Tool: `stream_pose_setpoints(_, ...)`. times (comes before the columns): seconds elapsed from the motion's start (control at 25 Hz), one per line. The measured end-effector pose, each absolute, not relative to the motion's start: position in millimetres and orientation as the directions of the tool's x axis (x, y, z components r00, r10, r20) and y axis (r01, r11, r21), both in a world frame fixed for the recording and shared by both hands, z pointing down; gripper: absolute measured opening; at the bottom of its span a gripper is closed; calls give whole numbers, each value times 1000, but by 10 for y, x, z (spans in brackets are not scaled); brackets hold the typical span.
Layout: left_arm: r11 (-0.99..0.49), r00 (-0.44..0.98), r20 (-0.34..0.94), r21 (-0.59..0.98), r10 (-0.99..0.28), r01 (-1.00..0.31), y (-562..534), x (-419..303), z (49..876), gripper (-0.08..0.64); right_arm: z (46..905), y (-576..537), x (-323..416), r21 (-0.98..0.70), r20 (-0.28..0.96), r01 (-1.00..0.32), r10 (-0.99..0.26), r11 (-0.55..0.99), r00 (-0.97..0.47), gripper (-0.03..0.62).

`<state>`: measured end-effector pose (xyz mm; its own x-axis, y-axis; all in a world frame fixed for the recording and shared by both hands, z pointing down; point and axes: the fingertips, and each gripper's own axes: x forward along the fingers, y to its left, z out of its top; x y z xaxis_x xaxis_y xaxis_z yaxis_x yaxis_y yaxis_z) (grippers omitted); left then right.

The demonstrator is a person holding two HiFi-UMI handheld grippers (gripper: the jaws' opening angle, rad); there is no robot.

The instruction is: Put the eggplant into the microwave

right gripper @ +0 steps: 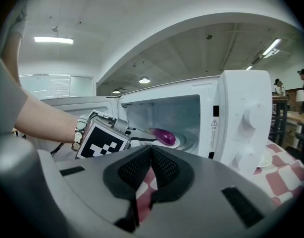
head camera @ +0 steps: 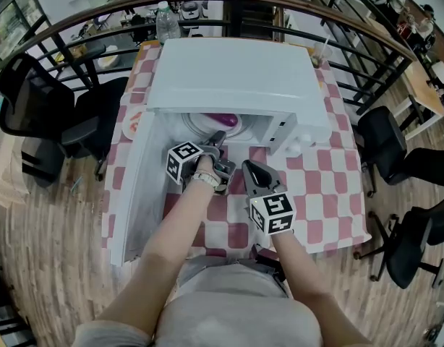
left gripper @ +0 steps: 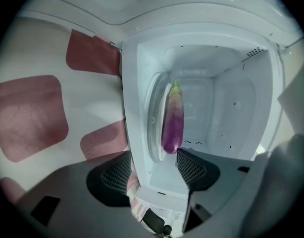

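Here, on the checked tablecloth (head camera: pixel 330 186), the microwave (head camera: pixel 229 78) holds the eggplant (left gripper: pixel 173 123); left gripper (left gripper: pixel 153 158) jaws apart, right gripper (right gripper: pixel 152 150) jaws together.

The checked red-and-white surface (head camera: pixel 338 194) spreads under the left tongs (head camera: pixel 216 142) and the right tongs (head camera: pixel 249 168). Left of the left tongs, black office chairs (head camera: pixel 45 114) stand on a pale herringbone wood floor (head camera: pixel 48 259). Right of the right tongs, more black chairs (head camera: pixel 406 154) stand near the surface's edge. Beyond both tongs a curved black railing (head camera: pixel 113 9) rings the spot, with wooden tables (head camera: pixel 424 85) past it on the right. Overhead the ceiling (right gripper: pixel 157 14) is white, a strip lamp (right gripper: pixel 53 40) burns above the left tongs, and bright glazed panels (right gripper: pixel 53 86) line the far wall.
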<state>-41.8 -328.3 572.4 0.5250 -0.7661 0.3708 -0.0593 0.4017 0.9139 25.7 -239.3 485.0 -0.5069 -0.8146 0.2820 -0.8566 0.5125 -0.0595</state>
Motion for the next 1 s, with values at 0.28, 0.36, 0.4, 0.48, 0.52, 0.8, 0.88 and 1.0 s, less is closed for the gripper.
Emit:
stream_pose_setpoints(0.28, 344, 544, 313, 938, -778, -48, -3106, -447, 5452, 286, 4721, -2284, 240, -57, 260, -854, -818, 517, -512, 23)
stream_pose_setpoints(0.36, 315, 552, 292, 948, -781, -55, -3049, -447, 5359, 281, 4677, -2244, 242, -63, 251, -854, -820, 516, -514, 23)
stream_pose_setpoints(0.4, 300, 555, 280, 952, -783, -58, -3022, -446, 5313, 273, 4660, -2227, 242, -64, 247, -854, -821, 516, -514, 25)
stream_pose_setpoints(0.48, 268, 558, 257, 961, -789, -63, -2970, -441, 5221, 248, 4637, -2201, 241, -61, 242, -854, -822, 516, -515, 23)
stream_pose_setpoints(0.52, 253, 558, 247, 965, -792, -69, -2944, -437, 5181, 227, 4627, -2190, 242, -61, 240, -854, -823, 516, -515, 23)
stream_pose_setpoints(0.8, 167, 573, 220, 975, -790, -145, -2780, -383, 5013, 5, 4519, -2121, 280, -61, 215, -863, -837, 502, -503, 25)
stream_pose_setpoints(0.88, 126, 579, 182, 983, -795, -135, -2749, -366, 4935, 5, 4501, -2093, 289, -63, 210, -864, -840, 499, -500, 23)
stream_pose_setpoints(1.0, 24, 589, 93, 992, -803, -123, -2705, -338, 4761, 3, 4486, -2047, 296, -72, 204, -867, -843, 494, -498, 25)
